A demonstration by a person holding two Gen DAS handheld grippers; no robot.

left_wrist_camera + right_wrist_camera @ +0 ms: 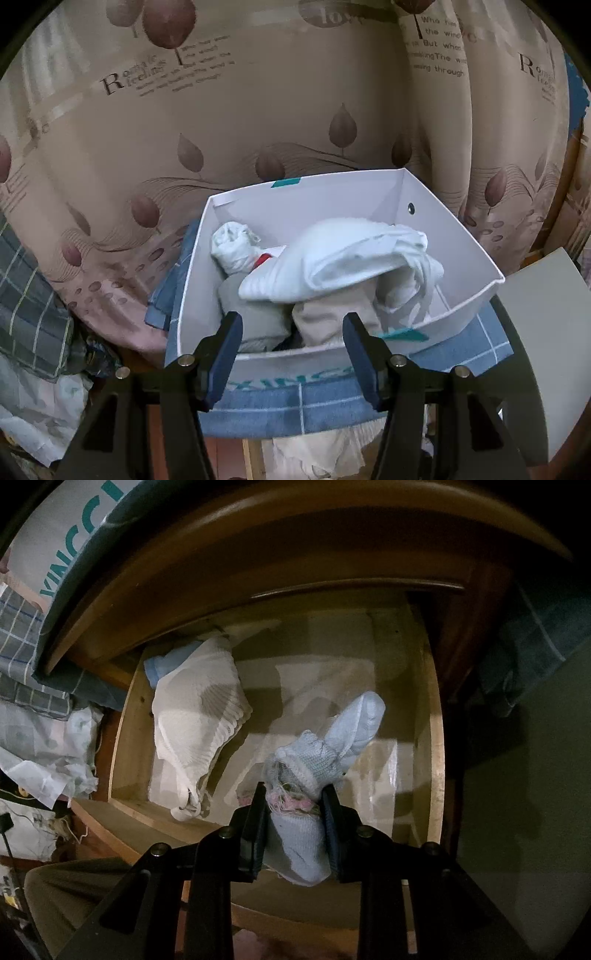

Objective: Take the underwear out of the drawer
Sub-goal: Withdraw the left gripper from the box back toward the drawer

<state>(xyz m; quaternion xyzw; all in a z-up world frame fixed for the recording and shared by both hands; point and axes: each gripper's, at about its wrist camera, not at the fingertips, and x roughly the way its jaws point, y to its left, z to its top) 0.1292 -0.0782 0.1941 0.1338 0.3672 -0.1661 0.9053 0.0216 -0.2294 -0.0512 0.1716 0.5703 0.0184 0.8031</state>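
A patterned curtain [258, 110] hangs behind a white box [369, 192], which sits on a blue checked cloth [280, 406]; a plaid fabric [29, 295] lies left of the box.

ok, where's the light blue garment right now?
In the right wrist view, the light blue garment is clamped in the right hand-held gripper, over the open wooden drawer, right of the white garment lying inside.

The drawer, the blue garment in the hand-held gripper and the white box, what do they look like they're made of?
Drawer: looks like wood, light with a slight sheen; grain and pale edges show.
Blue garment: knit fabric, soft and matte; ribbed stitches and frayed threads are visible.
White box: probably cardboard or thin plastic board, smooth; folded corners and a metal eyelet suggest it.
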